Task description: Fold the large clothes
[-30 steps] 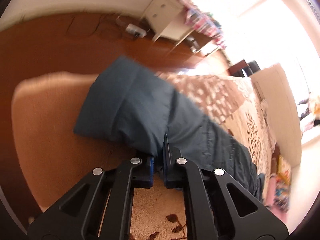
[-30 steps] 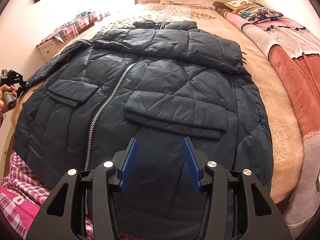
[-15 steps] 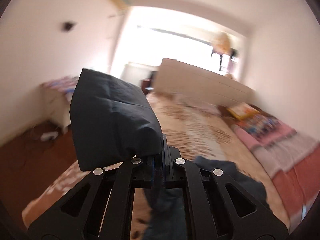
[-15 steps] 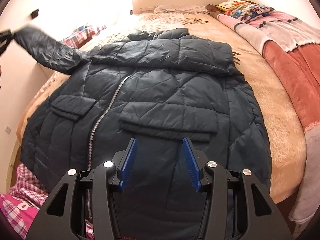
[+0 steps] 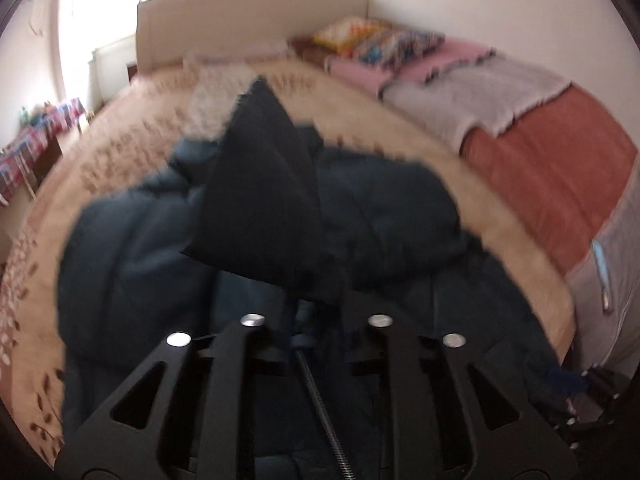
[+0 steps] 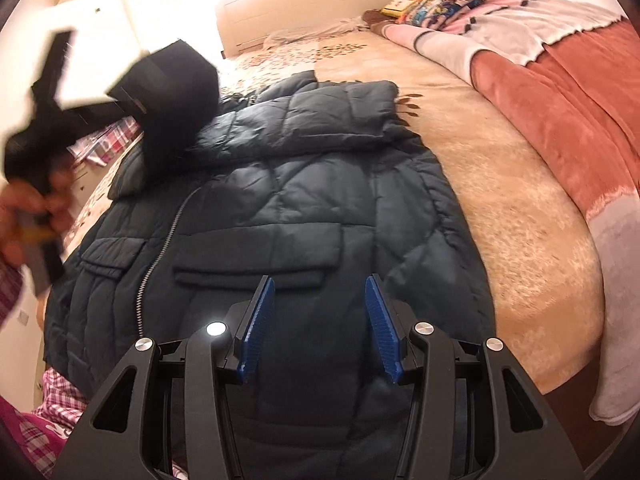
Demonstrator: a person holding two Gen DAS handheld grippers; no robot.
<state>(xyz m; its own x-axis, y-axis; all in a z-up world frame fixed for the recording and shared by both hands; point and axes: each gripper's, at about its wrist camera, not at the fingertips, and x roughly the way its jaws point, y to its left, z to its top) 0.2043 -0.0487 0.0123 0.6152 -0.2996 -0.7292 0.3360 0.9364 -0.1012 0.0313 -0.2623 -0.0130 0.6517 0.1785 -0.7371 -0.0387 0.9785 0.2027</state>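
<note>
On the bed [image 6: 520, 184], the dark jacket [image 6: 280, 208] lies face up with its zip [image 6: 160, 248] running down my left side and both pocket flaps showing. My right tongs [image 6: 318, 320] hang over the hem with the blue pads [image 6: 256, 322] spread wide, holding nothing.

My left tongs [image 5: 316, 304] look clamped on the sleeve [image 5: 260, 200], which stands up right in front of the lens as a dark wedge. That view is too blurry to actually see the jaws meet, so I'm going by the fabric bunching into the gap. The right wrist view makes it clearer: off to the left, the sleeve [image 6: 176, 92] is lifted off the bed and hanging in the air above the jacket's shoulder, with my left hand [image 6: 36, 204] below it, gripping the handle.

Only the right view shows the quilting and pockets sharply. Both show the pink blanket [image 5: 552, 184] along the far side and the headboard [image 5: 248, 24]. The left view also catches a bit of my right tongs [image 5: 592, 396] at its lower right edge.
</note>
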